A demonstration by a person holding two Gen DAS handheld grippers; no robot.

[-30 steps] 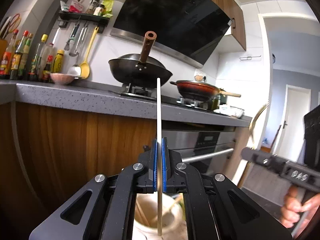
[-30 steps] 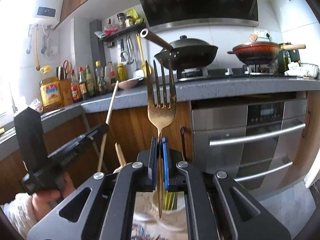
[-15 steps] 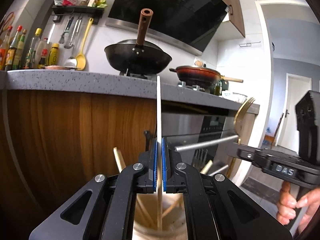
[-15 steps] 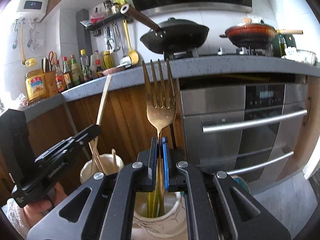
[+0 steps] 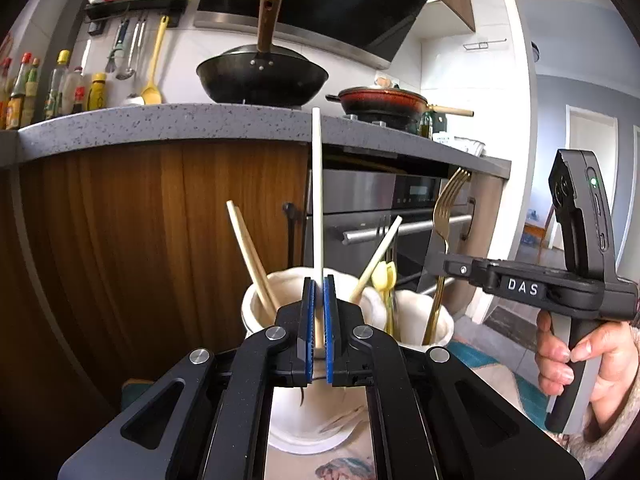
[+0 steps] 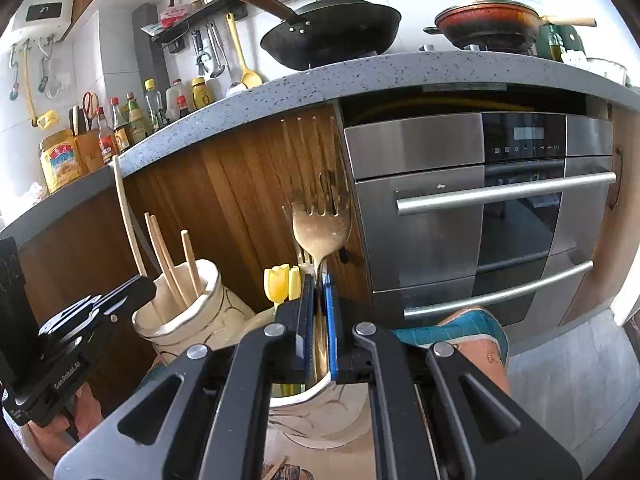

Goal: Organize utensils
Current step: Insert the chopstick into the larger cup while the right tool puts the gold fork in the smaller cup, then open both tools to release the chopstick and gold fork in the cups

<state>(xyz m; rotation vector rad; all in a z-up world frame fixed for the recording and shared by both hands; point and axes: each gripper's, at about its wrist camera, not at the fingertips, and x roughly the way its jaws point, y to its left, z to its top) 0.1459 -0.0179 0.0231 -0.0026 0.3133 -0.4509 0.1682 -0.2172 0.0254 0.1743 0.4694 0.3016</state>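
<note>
My left gripper [image 5: 318, 322] is shut on a pale chopstick [image 5: 317, 192] held upright, its lower end inside a cream ceramic holder [image 5: 256, 304] with other chopsticks [image 5: 250, 248]. My right gripper [image 6: 319, 320] is shut on a gold fork [image 6: 322, 228], tines up, its handle down inside a second cream holder [image 6: 320, 412] with yellow-handled utensils [image 6: 280, 280]. In the left wrist view the fork [image 5: 446, 216] stands in the right holder [image 5: 416, 312]. In the right wrist view the chopstick holder [image 6: 180, 320] is at the left.
Both holders stand on a low patterned surface [image 5: 492, 376] in front of a wooden cabinet [image 5: 140, 240] and a steel oven [image 6: 480, 208]. The grey counter [image 6: 360, 76] above carries a black wok [image 5: 262, 76], a red pan [image 5: 380, 100] and bottles [image 6: 120, 128].
Both grippers have moved down. The chopstick's end has gone into the left holder and the fork's handle into the right holder; both holders now show fully.
</note>
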